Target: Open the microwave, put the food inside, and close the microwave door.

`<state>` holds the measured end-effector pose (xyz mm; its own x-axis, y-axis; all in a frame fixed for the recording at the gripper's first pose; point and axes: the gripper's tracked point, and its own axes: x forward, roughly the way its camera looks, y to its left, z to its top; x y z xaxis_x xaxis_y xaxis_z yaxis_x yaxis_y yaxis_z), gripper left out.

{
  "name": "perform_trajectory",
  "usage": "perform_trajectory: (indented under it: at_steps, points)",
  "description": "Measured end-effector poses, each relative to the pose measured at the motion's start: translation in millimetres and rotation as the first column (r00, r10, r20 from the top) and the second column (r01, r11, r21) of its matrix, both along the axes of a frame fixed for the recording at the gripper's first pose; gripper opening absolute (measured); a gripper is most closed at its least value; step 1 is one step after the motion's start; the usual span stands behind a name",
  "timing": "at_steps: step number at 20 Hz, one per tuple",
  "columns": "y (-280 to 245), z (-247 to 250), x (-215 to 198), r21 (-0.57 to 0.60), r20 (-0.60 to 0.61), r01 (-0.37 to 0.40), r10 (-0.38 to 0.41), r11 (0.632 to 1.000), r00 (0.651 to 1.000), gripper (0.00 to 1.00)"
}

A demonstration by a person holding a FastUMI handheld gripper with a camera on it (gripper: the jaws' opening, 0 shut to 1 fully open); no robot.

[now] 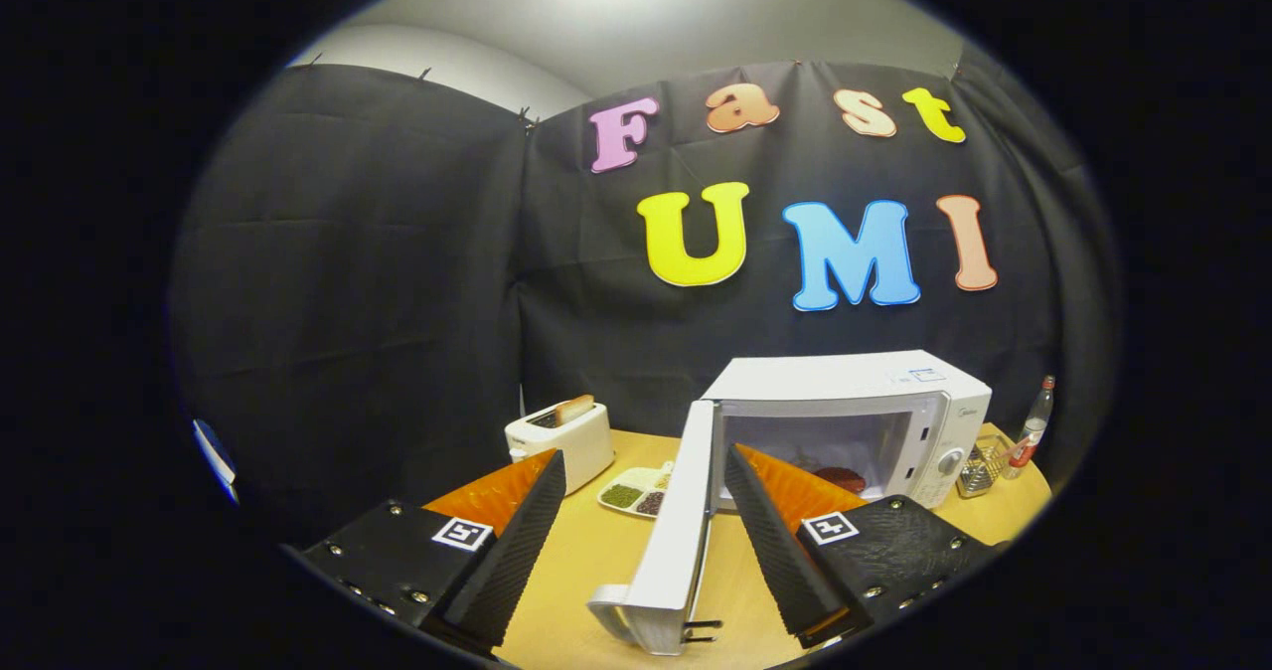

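Gripper view. Gripper at the bottom of the frame, fingers spread wide, holding nothing, neither finger touching anything.

The white microwave door is swung fully open toward the camera, seen edge-on, and runs down between the two fingers at lower centre. Its latch hooks stick out at the near bottom edge. It stands between the fingers and closer to the right one, partly blocking the straight line into the cavity.

Microwave sits right of centre on the wooden table, beyond the fingers. The cavity is open and lit; a dark reddish food item lies on the floor inside, partly hidden behind the right finger. Control knobs are on the right side of the front panel.

Left of the door, mid-frame: a white toaster with a slice of toast sticking out of the slot. Just ahead of it, a white divided tray with green stuff in one compartment and dark reddish-brown stuff in the next; a further compartment is too small to tell. The door edge hides the tray's right end.

Right of the microwave, far right of the frame: a small metal wire basket, contents not readable, and just beside it a bottle with a red label and red cap, upright.
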<state>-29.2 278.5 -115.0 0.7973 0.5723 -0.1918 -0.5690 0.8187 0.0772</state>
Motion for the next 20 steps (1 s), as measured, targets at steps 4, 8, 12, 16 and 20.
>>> perform_trajectory:
  at_steps: [4,8,12,16,20]
  points:
    - [26.0,-4.8,-27.0,0.012,-0.014,-0.060,0.060,0.998,0.998,0.98]
    - [44.7,-22.2,-47.0,-0.012,-0.031,-0.123,0.123,0.992,0.992,0.95]
    - [53.0,-43.9,-62.1,-0.019,-0.079,-0.158,0.156,0.987,0.985,0.89]
    - [52.0,-70.5,-70.6,-0.048,-0.122,-0.171,0.164,0.984,0.979,0.86]
    - [35.1,-91.7,-63.4,-0.066,-0.178,-0.103,0.090,0.993,0.980,0.31]
